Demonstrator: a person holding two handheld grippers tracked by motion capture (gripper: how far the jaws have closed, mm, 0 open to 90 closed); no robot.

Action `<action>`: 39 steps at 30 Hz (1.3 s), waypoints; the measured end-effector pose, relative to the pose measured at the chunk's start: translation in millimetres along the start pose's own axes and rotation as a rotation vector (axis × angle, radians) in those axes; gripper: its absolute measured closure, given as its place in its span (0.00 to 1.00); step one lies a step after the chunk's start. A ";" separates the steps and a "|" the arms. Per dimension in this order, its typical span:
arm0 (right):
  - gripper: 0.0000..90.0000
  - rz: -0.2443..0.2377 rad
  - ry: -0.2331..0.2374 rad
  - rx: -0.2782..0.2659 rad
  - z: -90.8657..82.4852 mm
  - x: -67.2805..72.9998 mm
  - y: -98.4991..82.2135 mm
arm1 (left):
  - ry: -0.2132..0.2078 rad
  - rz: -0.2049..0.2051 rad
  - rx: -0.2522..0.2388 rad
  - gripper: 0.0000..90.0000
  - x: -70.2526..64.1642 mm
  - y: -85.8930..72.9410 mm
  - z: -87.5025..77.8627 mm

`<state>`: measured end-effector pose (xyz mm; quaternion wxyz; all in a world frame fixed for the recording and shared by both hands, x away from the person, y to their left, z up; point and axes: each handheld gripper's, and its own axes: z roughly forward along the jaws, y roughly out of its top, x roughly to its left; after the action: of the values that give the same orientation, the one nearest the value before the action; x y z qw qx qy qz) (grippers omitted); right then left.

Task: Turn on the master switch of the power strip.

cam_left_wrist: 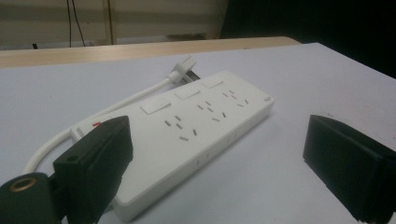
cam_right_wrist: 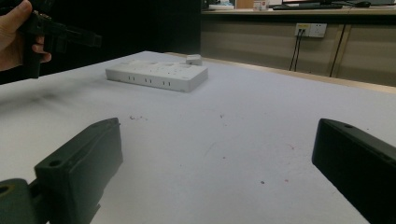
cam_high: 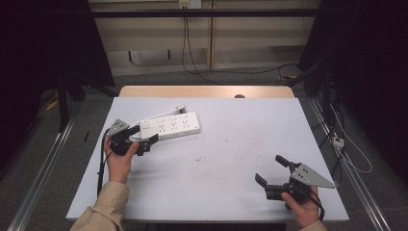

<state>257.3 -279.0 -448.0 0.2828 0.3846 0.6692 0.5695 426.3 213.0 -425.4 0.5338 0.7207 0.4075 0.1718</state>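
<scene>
High view: the left gripper (cam_high: 146,142), jaws wide, is reaching for the near end of the white plastic power strip (cam_high: 175,125) lying on the counter's (cam_high: 231,163) far-left; next, probably straddling and closing.

White power strip (cam_high: 172,125) flat on table's left half, cord looped behind, sockets empty

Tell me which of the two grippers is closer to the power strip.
The left gripper, open right at the near end of the white power strip. The right gripper is also open but far off, near the table's front right corner.
</scene>
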 end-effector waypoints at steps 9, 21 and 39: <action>0.01 -0.007 0.003 0.000 -0.3 0.1 0.1 | 0.000 -0.009 0.004 0.07 2.0 3.3 4.8; 0.01 -0.003 0.004 -0.003 -0.9 -0.4 0.5 | 0.012 -0.017 0.004 0.07 8.0 3.0 9.5; 0.01 0.005 0.002 -0.007 -1.0 -0.4 1.0 | 0.011 -0.032 0.021 0.18 12.3 10.8 14.2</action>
<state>256.9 -279.8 -446.9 0.2820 0.3846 0.6667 0.5727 447.8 212.5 -423.0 0.5268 0.7186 0.4237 0.1629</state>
